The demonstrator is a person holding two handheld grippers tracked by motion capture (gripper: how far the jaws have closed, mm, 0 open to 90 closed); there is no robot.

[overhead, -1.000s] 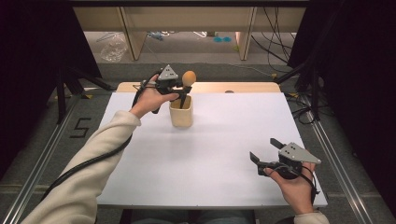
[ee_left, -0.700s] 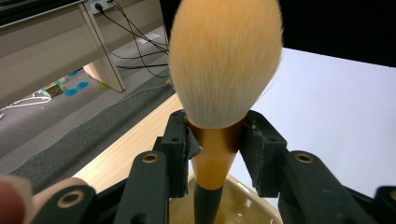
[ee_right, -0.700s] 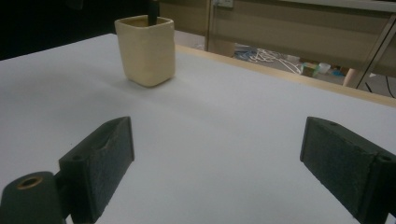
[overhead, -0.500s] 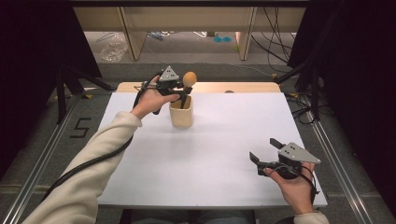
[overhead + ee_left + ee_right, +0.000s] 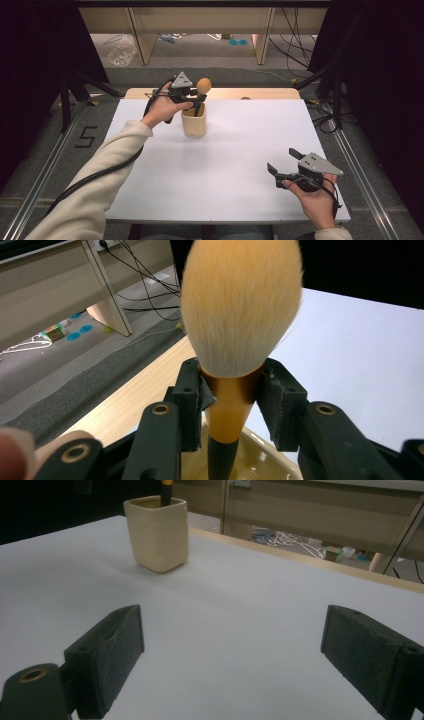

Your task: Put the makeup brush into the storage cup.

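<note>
The left gripper (image 5: 231, 400) clamps the orange ferrule of a makeup brush (image 5: 240, 315), just under its fluffy bristle head. The brush stands upright, its dark handle down inside a cream cup (image 5: 194, 123) at the far side of the white bench (image 5: 235, 165). The right gripper (image 5: 235, 665) rests near the bench's near right corner, spread wide and empty, well apart from the cup.

Even overhead light is falling on the white table (image 5: 240, 150) in the high view, while black curtains at 9 and 3 o'clock are staying dark. The cup (image 5: 194, 122) is casting only a faint shadow. In the left gripper view the brush (image 5: 240, 305) is sitting slightly soft, with the floor behind blurring. The right gripper view is looking dimmer and grainy, its near pads (image 5: 107, 655) blurring at 6 o'clock.
</note>
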